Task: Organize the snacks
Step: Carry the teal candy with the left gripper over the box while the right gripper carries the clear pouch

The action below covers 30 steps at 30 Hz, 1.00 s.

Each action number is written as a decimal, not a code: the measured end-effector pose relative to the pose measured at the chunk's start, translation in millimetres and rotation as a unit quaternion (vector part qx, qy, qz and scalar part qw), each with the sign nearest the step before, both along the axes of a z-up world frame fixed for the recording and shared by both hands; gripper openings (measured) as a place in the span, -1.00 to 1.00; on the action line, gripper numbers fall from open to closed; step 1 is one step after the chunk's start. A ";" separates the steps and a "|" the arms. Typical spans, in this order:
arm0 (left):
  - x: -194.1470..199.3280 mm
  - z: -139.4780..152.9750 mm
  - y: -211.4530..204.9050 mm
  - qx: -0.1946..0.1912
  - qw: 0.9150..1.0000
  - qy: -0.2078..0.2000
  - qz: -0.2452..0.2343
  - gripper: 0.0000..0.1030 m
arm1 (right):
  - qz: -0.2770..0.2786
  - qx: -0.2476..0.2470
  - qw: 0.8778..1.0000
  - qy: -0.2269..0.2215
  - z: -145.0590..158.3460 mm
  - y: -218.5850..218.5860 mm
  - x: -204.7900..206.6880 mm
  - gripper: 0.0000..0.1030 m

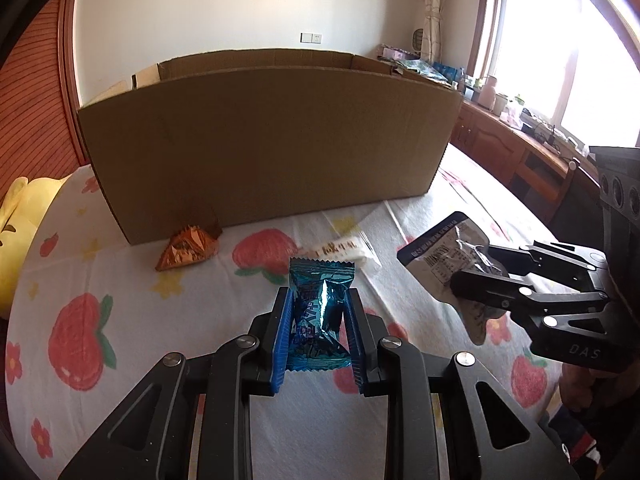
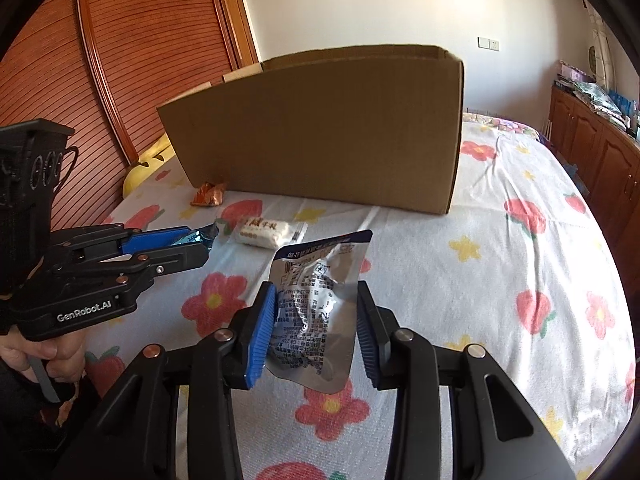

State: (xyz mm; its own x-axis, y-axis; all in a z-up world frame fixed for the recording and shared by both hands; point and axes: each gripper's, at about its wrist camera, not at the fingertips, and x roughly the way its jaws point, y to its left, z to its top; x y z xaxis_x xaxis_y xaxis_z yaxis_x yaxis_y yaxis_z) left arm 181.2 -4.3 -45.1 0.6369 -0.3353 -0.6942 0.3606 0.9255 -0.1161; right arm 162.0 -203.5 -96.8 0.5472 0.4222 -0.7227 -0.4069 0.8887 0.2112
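Left gripper (image 1: 318,300) clamped on blue snack packet (image 1: 320,312), lower centre of frame, above bed (image 1: 120,360). Right gripper (image 2: 316,300) pinching silver pouch (image 2: 316,312), centre frame. Orange packet (image 1: 188,250) touching cardboard box (image 1: 264,140); white packet (image 2: 270,232) near, mid-frame.

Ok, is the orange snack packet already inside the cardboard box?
No, the orange snack packet lies on the floral sheet outside the cardboard box, against the foot of its front wall.
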 end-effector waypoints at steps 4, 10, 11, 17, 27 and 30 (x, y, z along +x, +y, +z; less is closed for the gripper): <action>9.6 9.1 5.9 -0.003 1.000 -0.009 0.004 -0.49 | 0.003 0.002 1.000 -0.016 14.2 2.1 5.5 -0.23; 19.6 23.7 14.9 -0.009 1.000 -0.020 0.008 -0.49 | 0.008 0.005 0.999 -0.040 33.4 3.0 15.0 -0.23; 21.2 27.6 17.0 -0.011 1.000 -0.023 0.008 -0.49 | 0.010 0.004 0.999 -0.045 37.2 3.5 17.0 -0.23; 27.8 47.0 33.0 -0.020 0.999 -0.042 0.011 -0.48 | 0.014 0.000 0.997 -0.074 55.7 6.6 31.1 -0.23; 41.2 77.1 47.4 -0.013 0.996 -0.085 0.020 -0.48 | 0.016 -0.002 0.994 -0.112 79.8 4.2 53.6 -0.23; 41.8 83.7 45.6 -0.013 0.995 -0.096 0.018 -0.48 | 0.018 -0.006 0.993 -0.120 86.4 6.8 60.9 -0.23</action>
State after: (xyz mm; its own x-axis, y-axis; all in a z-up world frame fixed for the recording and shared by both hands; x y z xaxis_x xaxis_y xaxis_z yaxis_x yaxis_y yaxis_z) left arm 223.0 41.3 38.6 0.7686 -0.3268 -0.5500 0.3459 0.9355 -0.0725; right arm 222.9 -196.6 -10.4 0.6892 0.4369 -0.5781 -0.4764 0.8743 0.0929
